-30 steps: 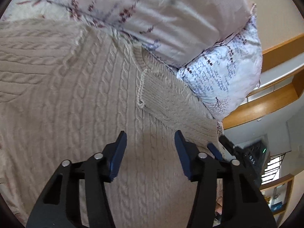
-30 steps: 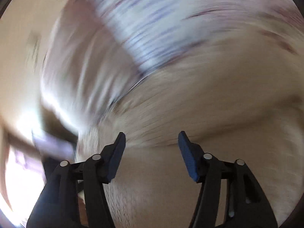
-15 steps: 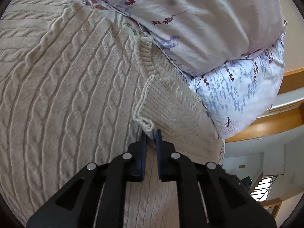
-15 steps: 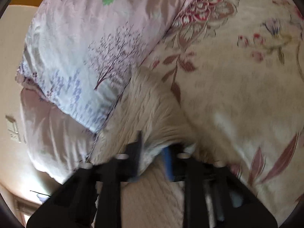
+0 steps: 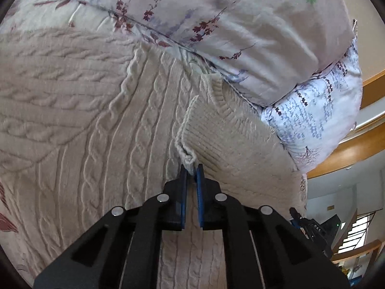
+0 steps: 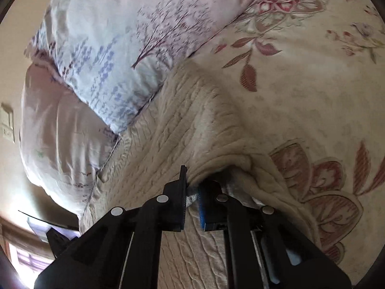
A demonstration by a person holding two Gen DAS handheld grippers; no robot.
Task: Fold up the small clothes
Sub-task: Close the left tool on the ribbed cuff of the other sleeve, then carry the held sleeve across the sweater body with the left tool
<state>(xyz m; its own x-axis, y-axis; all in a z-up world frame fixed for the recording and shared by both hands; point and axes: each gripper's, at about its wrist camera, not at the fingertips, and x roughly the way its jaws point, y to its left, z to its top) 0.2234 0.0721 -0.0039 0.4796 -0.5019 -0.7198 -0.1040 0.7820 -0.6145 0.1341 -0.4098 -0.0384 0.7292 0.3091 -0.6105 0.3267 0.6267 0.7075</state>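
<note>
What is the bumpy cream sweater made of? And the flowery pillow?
The sweater looks like thick knitted yarn, maybe wool or acrylic: raised twisted cables, ribbed edge, soft matte fuzz. The pillow looks like thin smooth woven cloth, likely cotton or polyester: fine wrinkles, a slight sheen, printed purple sprigs. Neither fibre can be told for sure.

sweater: runs off frame left and below left gripper | edge under right gripper bunched, layers unreadable | pillow blurred
</note>
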